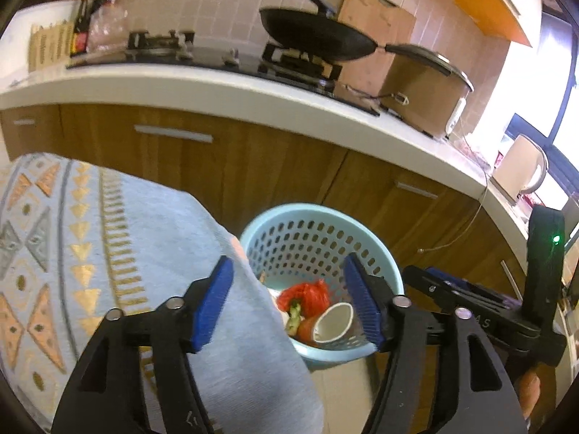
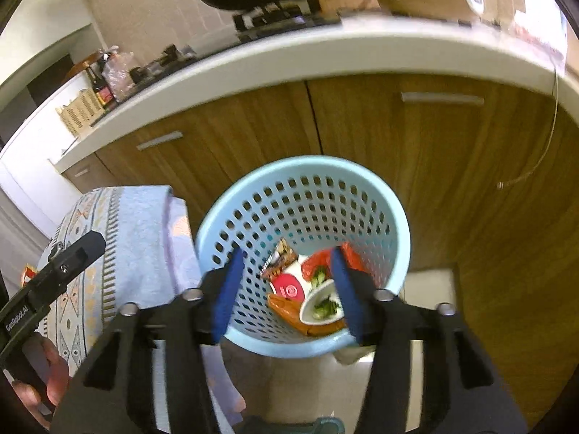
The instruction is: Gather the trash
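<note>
Pale-blue perforated basket (image 2: 304,195) on the floor beside the cloth-covered table (image 1: 72,238), holding a white cup (image 2: 320,307), red wrapper (image 2: 315,264) and other trash. Left gripper (image 1: 289,303) and right gripper (image 2: 286,289) above, jaws wide, empty.

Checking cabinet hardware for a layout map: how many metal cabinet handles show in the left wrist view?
3: one short handle at far left, one long handle below the stove, one handle right of the blue basket. Others may be hidden.
</note>
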The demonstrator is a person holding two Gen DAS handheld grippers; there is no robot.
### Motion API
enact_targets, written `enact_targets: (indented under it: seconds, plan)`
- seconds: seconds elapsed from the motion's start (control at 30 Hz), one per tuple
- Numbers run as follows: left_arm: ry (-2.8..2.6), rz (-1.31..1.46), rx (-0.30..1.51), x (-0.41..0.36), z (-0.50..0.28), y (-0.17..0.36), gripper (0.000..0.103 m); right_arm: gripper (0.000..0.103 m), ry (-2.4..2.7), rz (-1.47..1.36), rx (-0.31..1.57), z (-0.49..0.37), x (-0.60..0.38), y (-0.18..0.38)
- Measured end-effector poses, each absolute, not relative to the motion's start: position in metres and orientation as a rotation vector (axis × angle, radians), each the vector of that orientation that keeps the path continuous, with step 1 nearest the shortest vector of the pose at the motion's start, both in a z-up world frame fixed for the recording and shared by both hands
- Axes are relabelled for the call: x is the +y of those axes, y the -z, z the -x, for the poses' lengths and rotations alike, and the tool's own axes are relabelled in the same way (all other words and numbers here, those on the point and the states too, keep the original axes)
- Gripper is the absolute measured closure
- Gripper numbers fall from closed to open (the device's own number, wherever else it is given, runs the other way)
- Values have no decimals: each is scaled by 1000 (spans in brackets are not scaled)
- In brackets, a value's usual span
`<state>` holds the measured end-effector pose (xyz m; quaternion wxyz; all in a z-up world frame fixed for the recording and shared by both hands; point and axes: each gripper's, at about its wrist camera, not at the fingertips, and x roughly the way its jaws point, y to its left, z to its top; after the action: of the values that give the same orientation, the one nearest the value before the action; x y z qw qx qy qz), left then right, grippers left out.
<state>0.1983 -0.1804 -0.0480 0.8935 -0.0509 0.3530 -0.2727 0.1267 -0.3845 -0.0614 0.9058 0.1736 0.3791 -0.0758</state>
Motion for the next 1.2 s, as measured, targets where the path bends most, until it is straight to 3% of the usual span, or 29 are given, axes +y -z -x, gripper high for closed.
enact_targets:
  seconds: [0.07, 0.27, 0.4, 0.57, 0.77, 1.2]
  plan:
    - [550, 82, 701, -170, -188, 41, 26, 54, 148, -326, 747, -122, -371, 49]
    - [413, 39, 556, -124, -151, 27, 16, 52, 175, -247, 623, -108, -330, 21]
    - [293, 20, 482, -96, -137, 23, 15, 50, 218, -208, 524, -98, -307, 8]
    - [222, -24, 403, -84, -127, 24, 13, 39, 238, -220, 468, -88, -291, 0]
    - [194, -28, 435, -80, -128, 38, 12, 31, 318, -171, 407, -69, -273, 5]
    - [147, 17, 464, -67, -134, 45, 9, 31, 376, -148, 464, -65, -265, 35]
